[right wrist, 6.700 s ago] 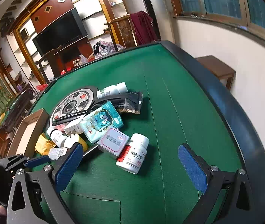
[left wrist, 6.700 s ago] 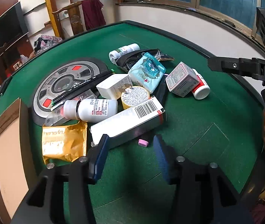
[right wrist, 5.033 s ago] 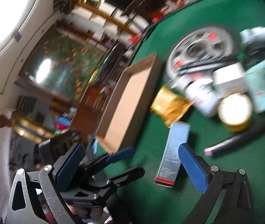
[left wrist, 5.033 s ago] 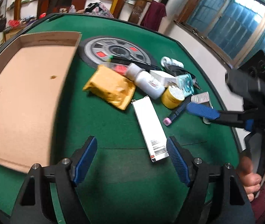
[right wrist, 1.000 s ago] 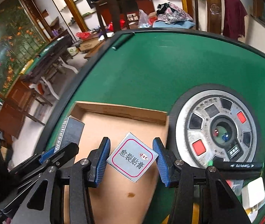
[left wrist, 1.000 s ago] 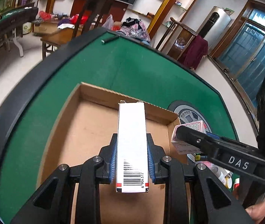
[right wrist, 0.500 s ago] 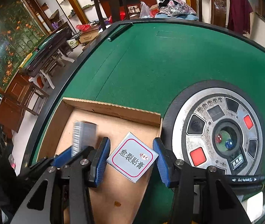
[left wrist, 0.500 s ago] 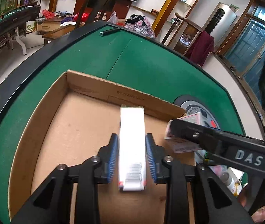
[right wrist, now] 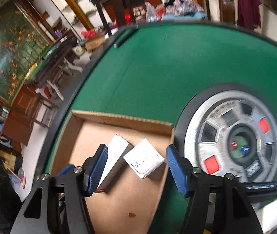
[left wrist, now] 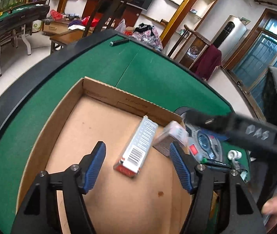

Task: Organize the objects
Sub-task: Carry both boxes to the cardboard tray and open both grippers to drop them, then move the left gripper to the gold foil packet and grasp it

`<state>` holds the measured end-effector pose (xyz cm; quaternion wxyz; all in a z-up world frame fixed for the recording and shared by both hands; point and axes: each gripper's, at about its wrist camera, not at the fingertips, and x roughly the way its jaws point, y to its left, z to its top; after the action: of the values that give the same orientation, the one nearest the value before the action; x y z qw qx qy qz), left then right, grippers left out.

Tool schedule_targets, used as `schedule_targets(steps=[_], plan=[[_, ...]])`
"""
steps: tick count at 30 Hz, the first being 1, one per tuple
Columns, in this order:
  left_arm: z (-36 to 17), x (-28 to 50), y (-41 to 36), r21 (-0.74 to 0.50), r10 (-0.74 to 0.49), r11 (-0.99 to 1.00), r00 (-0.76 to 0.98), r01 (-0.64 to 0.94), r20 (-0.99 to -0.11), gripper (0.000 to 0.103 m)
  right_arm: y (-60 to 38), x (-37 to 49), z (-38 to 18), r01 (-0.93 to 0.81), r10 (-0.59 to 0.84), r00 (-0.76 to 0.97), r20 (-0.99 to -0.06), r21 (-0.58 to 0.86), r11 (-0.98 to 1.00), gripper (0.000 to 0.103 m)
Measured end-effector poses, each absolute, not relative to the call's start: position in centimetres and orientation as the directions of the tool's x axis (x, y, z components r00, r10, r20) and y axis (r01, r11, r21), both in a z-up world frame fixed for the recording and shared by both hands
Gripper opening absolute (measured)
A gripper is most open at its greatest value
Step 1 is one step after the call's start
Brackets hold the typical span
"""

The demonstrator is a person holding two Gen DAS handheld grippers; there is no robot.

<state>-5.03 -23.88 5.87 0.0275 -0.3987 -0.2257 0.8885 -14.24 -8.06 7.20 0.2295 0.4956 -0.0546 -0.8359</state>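
Both my tools, left tool (left wrist: 136, 167) and right tool (right wrist: 136, 168), are opening, nothing clamped; long carton (left wrist: 136, 150) and small box (right wrist: 144, 160) lie in the cardboard tray (left wrist: 107, 93), and more clutter beside that tray awaits.

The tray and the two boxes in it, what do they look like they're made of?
Tray: plain brown corrugated cardboard, matte; the cut top edge of its wall shows a wavy, fluted line.
Long box: thin printed carton, probably coated paperboard; crisp folded edges, barcode, a slight sheen.
Small square box: likely the same light paperboard, white with a printed label; blur hides finer detail.
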Motion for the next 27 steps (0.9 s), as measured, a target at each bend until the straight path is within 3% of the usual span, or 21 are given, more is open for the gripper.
schedule_targets(steps=[2, 6, 8, 10, 14, 19, 21, 24, 27], plan=[[7.3, -3.6, -23.6, -0.422, 0.227, -0.899, -0.700, 0.116, -0.677, 0.069, -6.3, -12.4, 10.1, 0.344, -0.411, -0.481, -0.775, 0.265, -0.901, 0.069], [10.1, -0.9, -22.3, -0.421, 0.241, -0.905, -0.741, 0.063, -0.627, 0.076, -2.0, -7.6, 15.7, 0.361, -0.349, -0.650, -0.675, 0.131, -0.924, 0.091], [11.3, 0.3, -21.0, -0.414, 0.254, -0.910, -0.755, 0.025, -0.604, 0.081, 0.8, -3.7, 18.0, 0.395, -0.365, -0.737, -0.568, 0.076, -0.916, 0.103], [11.9, 1.2, -19.0, -0.388, 0.270, -0.921, -0.759, -0.025, -0.592, 0.084, 3.8, -0.3, 18.6, 0.413, -0.393, -0.792, -0.468, 0.064, -0.909, 0.103], [11.2, 1.5, -14.5, -0.333, 0.291, -0.939, -0.717, -0.087, -0.634, 0.084, 10.0, 0.8, 14.8, 0.185, -0.187, -0.796, -0.576, 0.062, -0.981, 0.103], [7.3, 1.0, -9.0, -0.241, 0.236, -0.967, -0.643, -0.082, -0.729, 0.084, 17.7, 0.8, 9.0, 0.046, -0.230, -0.727, -0.647, 0.287, -0.957, 0.103], [5.6, 0.9, -7.8, -0.213, 0.191, -0.976, -0.622, -0.038, -0.759, 0.084, 19.5, 0.7, 7.8, 0.012, -0.224, -0.728, -0.648, 0.315, -0.949, 0.103], [5.1, 1.4, -5.9, -0.094, 0.065, -0.996, -0.671, 0.007, -0.738, 0.084, 21.5, 1.0, 6.6, -0.015, -0.210, -0.743, -0.635, 0.330, -0.944, 0.103], [4.6, 1.0, -4.9, -0.103, 0.059, -0.994, -0.659, 0.028, -0.750, 0.084, 22.4, 1.2, 5.9, -0.012, -0.221, -0.747, -0.627, 0.346, -0.938, 0.103]])
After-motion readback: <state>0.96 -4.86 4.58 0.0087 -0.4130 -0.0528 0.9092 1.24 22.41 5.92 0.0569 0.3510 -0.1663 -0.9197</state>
